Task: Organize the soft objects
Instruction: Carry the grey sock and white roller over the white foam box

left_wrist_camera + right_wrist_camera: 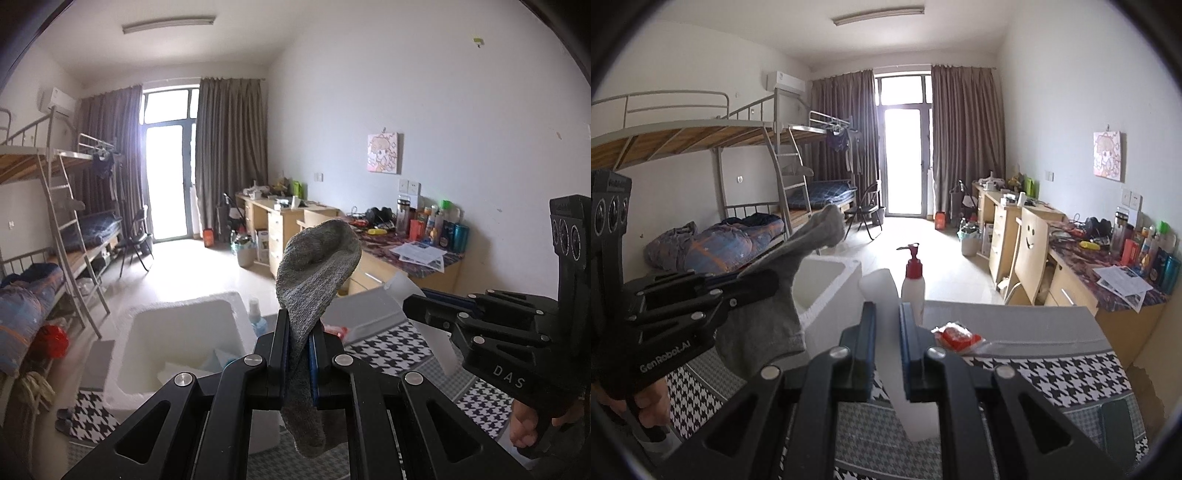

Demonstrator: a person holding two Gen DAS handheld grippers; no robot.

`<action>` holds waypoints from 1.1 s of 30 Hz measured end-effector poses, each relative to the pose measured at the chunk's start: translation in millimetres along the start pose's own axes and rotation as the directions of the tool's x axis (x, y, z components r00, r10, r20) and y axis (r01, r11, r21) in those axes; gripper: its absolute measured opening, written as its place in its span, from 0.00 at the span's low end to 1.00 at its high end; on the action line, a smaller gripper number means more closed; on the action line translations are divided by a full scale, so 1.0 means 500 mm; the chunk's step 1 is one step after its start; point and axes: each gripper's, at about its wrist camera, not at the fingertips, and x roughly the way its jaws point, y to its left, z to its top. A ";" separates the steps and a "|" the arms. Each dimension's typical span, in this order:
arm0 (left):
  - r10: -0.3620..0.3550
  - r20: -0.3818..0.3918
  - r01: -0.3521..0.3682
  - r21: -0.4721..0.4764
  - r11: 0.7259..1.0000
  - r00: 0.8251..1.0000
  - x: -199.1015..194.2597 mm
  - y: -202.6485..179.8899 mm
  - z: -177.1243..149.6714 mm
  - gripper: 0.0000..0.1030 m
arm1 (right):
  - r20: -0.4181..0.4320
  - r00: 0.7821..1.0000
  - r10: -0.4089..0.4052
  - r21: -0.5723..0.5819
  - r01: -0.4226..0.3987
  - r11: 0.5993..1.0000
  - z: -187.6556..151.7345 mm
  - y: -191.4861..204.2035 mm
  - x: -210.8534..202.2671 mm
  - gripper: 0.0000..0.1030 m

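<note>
My left gripper [298,334] is shut on a grey sock [317,266]. The sock stands up above the jaws and hangs below them. It also shows in the right wrist view [768,314], held in the left gripper [768,282] above the white foam box [827,284]. My right gripper [887,317] is shut on a translucent white plastic strip [897,350] that runs between its jaws. In the left wrist view the right gripper [410,304] reaches in from the right with the same strip [436,332].
A white foam box [177,325] stands at the left of the houndstooth-covered table [1052,369]. A red-capped pump bottle [913,280] and a red-and-white packet [956,336] are on the table. Bunk beds stand left, cluttered desks right.
</note>
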 end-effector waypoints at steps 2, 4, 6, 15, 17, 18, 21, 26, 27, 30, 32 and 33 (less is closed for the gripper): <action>0.015 0.008 -0.015 -0.002 1.000 1.000 0.000 0.008 0.007 0.09 | 0.004 1.000 0.002 0.002 -0.002 1.000 0.005 0.000 0.004 0.14; 0.027 0.014 -0.027 -0.007 1.000 1.000 0.001 0.017 0.011 0.09 | 0.002 1.000 0.007 0.004 -0.007 1.000 0.010 0.003 0.008 0.14; 0.042 0.018 -0.042 -0.011 0.999 0.999 0.002 0.023 0.014 0.09 | 0.003 1.000 0.016 0.001 -0.016 1.000 0.014 0.007 0.011 0.14; 0.107 0.031 -0.106 -0.034 0.994 0.994 0.005 0.048 0.022 0.09 | 0.011 0.999 0.053 -0.022 -0.052 0.998 0.036 0.037 0.035 0.14; 0.123 0.033 -0.122 -0.038 0.992 0.992 0.005 0.053 0.022 0.09 | 0.007 0.998 0.064 -0.024 -0.064 0.998 0.039 0.039 0.040 0.14; 0.133 0.033 -0.132 -0.042 0.990 0.991 0.005 0.059 0.021 0.09 | 0.009 0.998 0.067 -0.024 -0.067 0.997 0.042 0.043 0.044 0.14; 0.149 0.033 -0.148 -0.052 0.988 0.988 0.004 0.069 0.020 0.09 | 0.010 0.997 0.083 -0.027 -0.082 0.996 0.049 0.050 0.051 0.14; 0.180 0.023 -0.178 -0.066 0.982 0.983 0.010 0.091 0.019 0.09 | 0.002 0.993 0.119 -0.035 -0.118 0.992 0.061 0.062 0.065 0.14; 0.184 0.022 -0.182 -0.069 0.981 0.983 0.010 0.096 0.019 0.09 | 0.000 0.992 0.123 -0.035 -0.123 0.992 0.064 0.064 0.068 0.14; 0.197 0.017 -0.195 -0.078 0.978 0.980 0.014 0.108 0.020 0.09 | -0.008 0.989 0.145 -0.041 -0.145 0.989 0.070 0.071 0.078 0.14; 0.203 0.007 -0.201 -0.092 0.975 0.979 0.019 0.121 0.019 0.09 | -0.011 0.989 0.149 -0.046 -0.150 0.988 0.072 0.077 0.086 0.14; 0.207 0.004 -0.206 -0.092 0.974 0.978 0.021 0.125 0.020 0.09 | -0.016 0.988 0.153 -0.046 -0.153 0.987 0.073 0.078 0.091 0.14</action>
